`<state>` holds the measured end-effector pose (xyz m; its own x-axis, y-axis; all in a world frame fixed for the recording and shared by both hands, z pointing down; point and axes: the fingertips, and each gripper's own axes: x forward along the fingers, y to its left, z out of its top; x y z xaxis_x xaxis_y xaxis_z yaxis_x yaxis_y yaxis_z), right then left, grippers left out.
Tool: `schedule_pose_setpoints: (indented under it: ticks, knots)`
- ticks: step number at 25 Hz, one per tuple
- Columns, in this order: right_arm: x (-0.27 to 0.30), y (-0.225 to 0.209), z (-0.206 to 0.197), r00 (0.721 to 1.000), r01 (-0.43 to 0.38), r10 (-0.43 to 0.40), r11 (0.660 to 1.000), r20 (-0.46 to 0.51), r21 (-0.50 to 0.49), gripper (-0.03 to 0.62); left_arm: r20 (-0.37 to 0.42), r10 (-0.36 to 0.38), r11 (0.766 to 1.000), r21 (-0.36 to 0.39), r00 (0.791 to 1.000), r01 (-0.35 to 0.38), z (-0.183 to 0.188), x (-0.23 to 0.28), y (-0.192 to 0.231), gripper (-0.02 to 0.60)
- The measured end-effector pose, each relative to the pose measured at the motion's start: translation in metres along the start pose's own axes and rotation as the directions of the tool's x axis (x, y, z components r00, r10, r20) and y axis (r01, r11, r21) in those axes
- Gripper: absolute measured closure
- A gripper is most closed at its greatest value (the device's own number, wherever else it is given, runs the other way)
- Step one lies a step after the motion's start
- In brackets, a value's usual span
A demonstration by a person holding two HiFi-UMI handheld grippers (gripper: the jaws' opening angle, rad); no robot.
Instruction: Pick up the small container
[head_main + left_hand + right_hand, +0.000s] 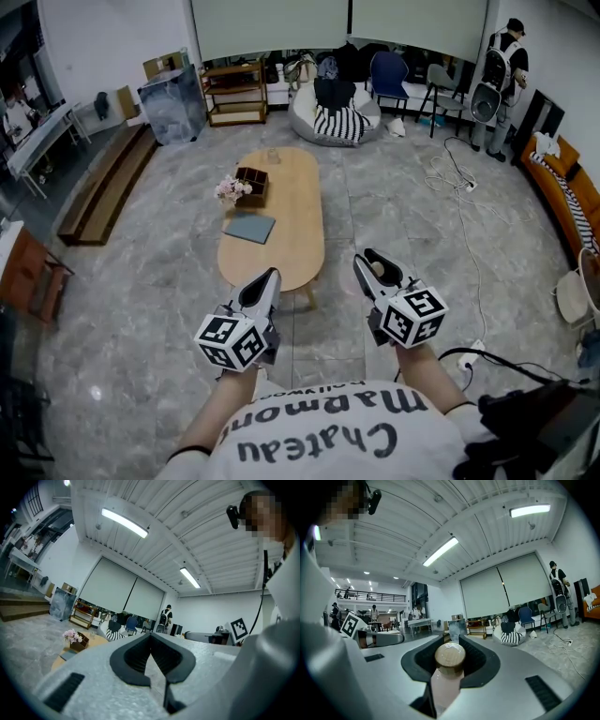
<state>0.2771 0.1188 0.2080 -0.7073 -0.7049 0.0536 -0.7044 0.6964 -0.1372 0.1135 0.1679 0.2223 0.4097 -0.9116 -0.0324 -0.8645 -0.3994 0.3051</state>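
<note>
Off the near end of the counter (291,253), toward its left, the left gripper (271,276) hangs level, jaws together with nothing between them. On the counter's left half, flowers (231,189) stand beside a brown box (253,177), and a grey pad (249,227) lies closer to the near end. Off the counter's near right side the right gripper (368,259) hangs level, jaws clamped on the container (450,658), a pale pink bottle with a round wooden cap, held clear of the counter.

Even bright light, fisheye-bent edges
</note>
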Motion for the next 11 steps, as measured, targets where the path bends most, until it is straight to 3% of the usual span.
schedule_pose_setpoints:
  ticks: [11]
  knots:
    - [-0.0022,-0.0038,0.0001,1.0,0.0,0.0,1.0,0.003,0.004,0.493,-0.01,0.0,1.0,0.006,1.0,0.0,-0.0011,0.0014,-0.0051,0.571]
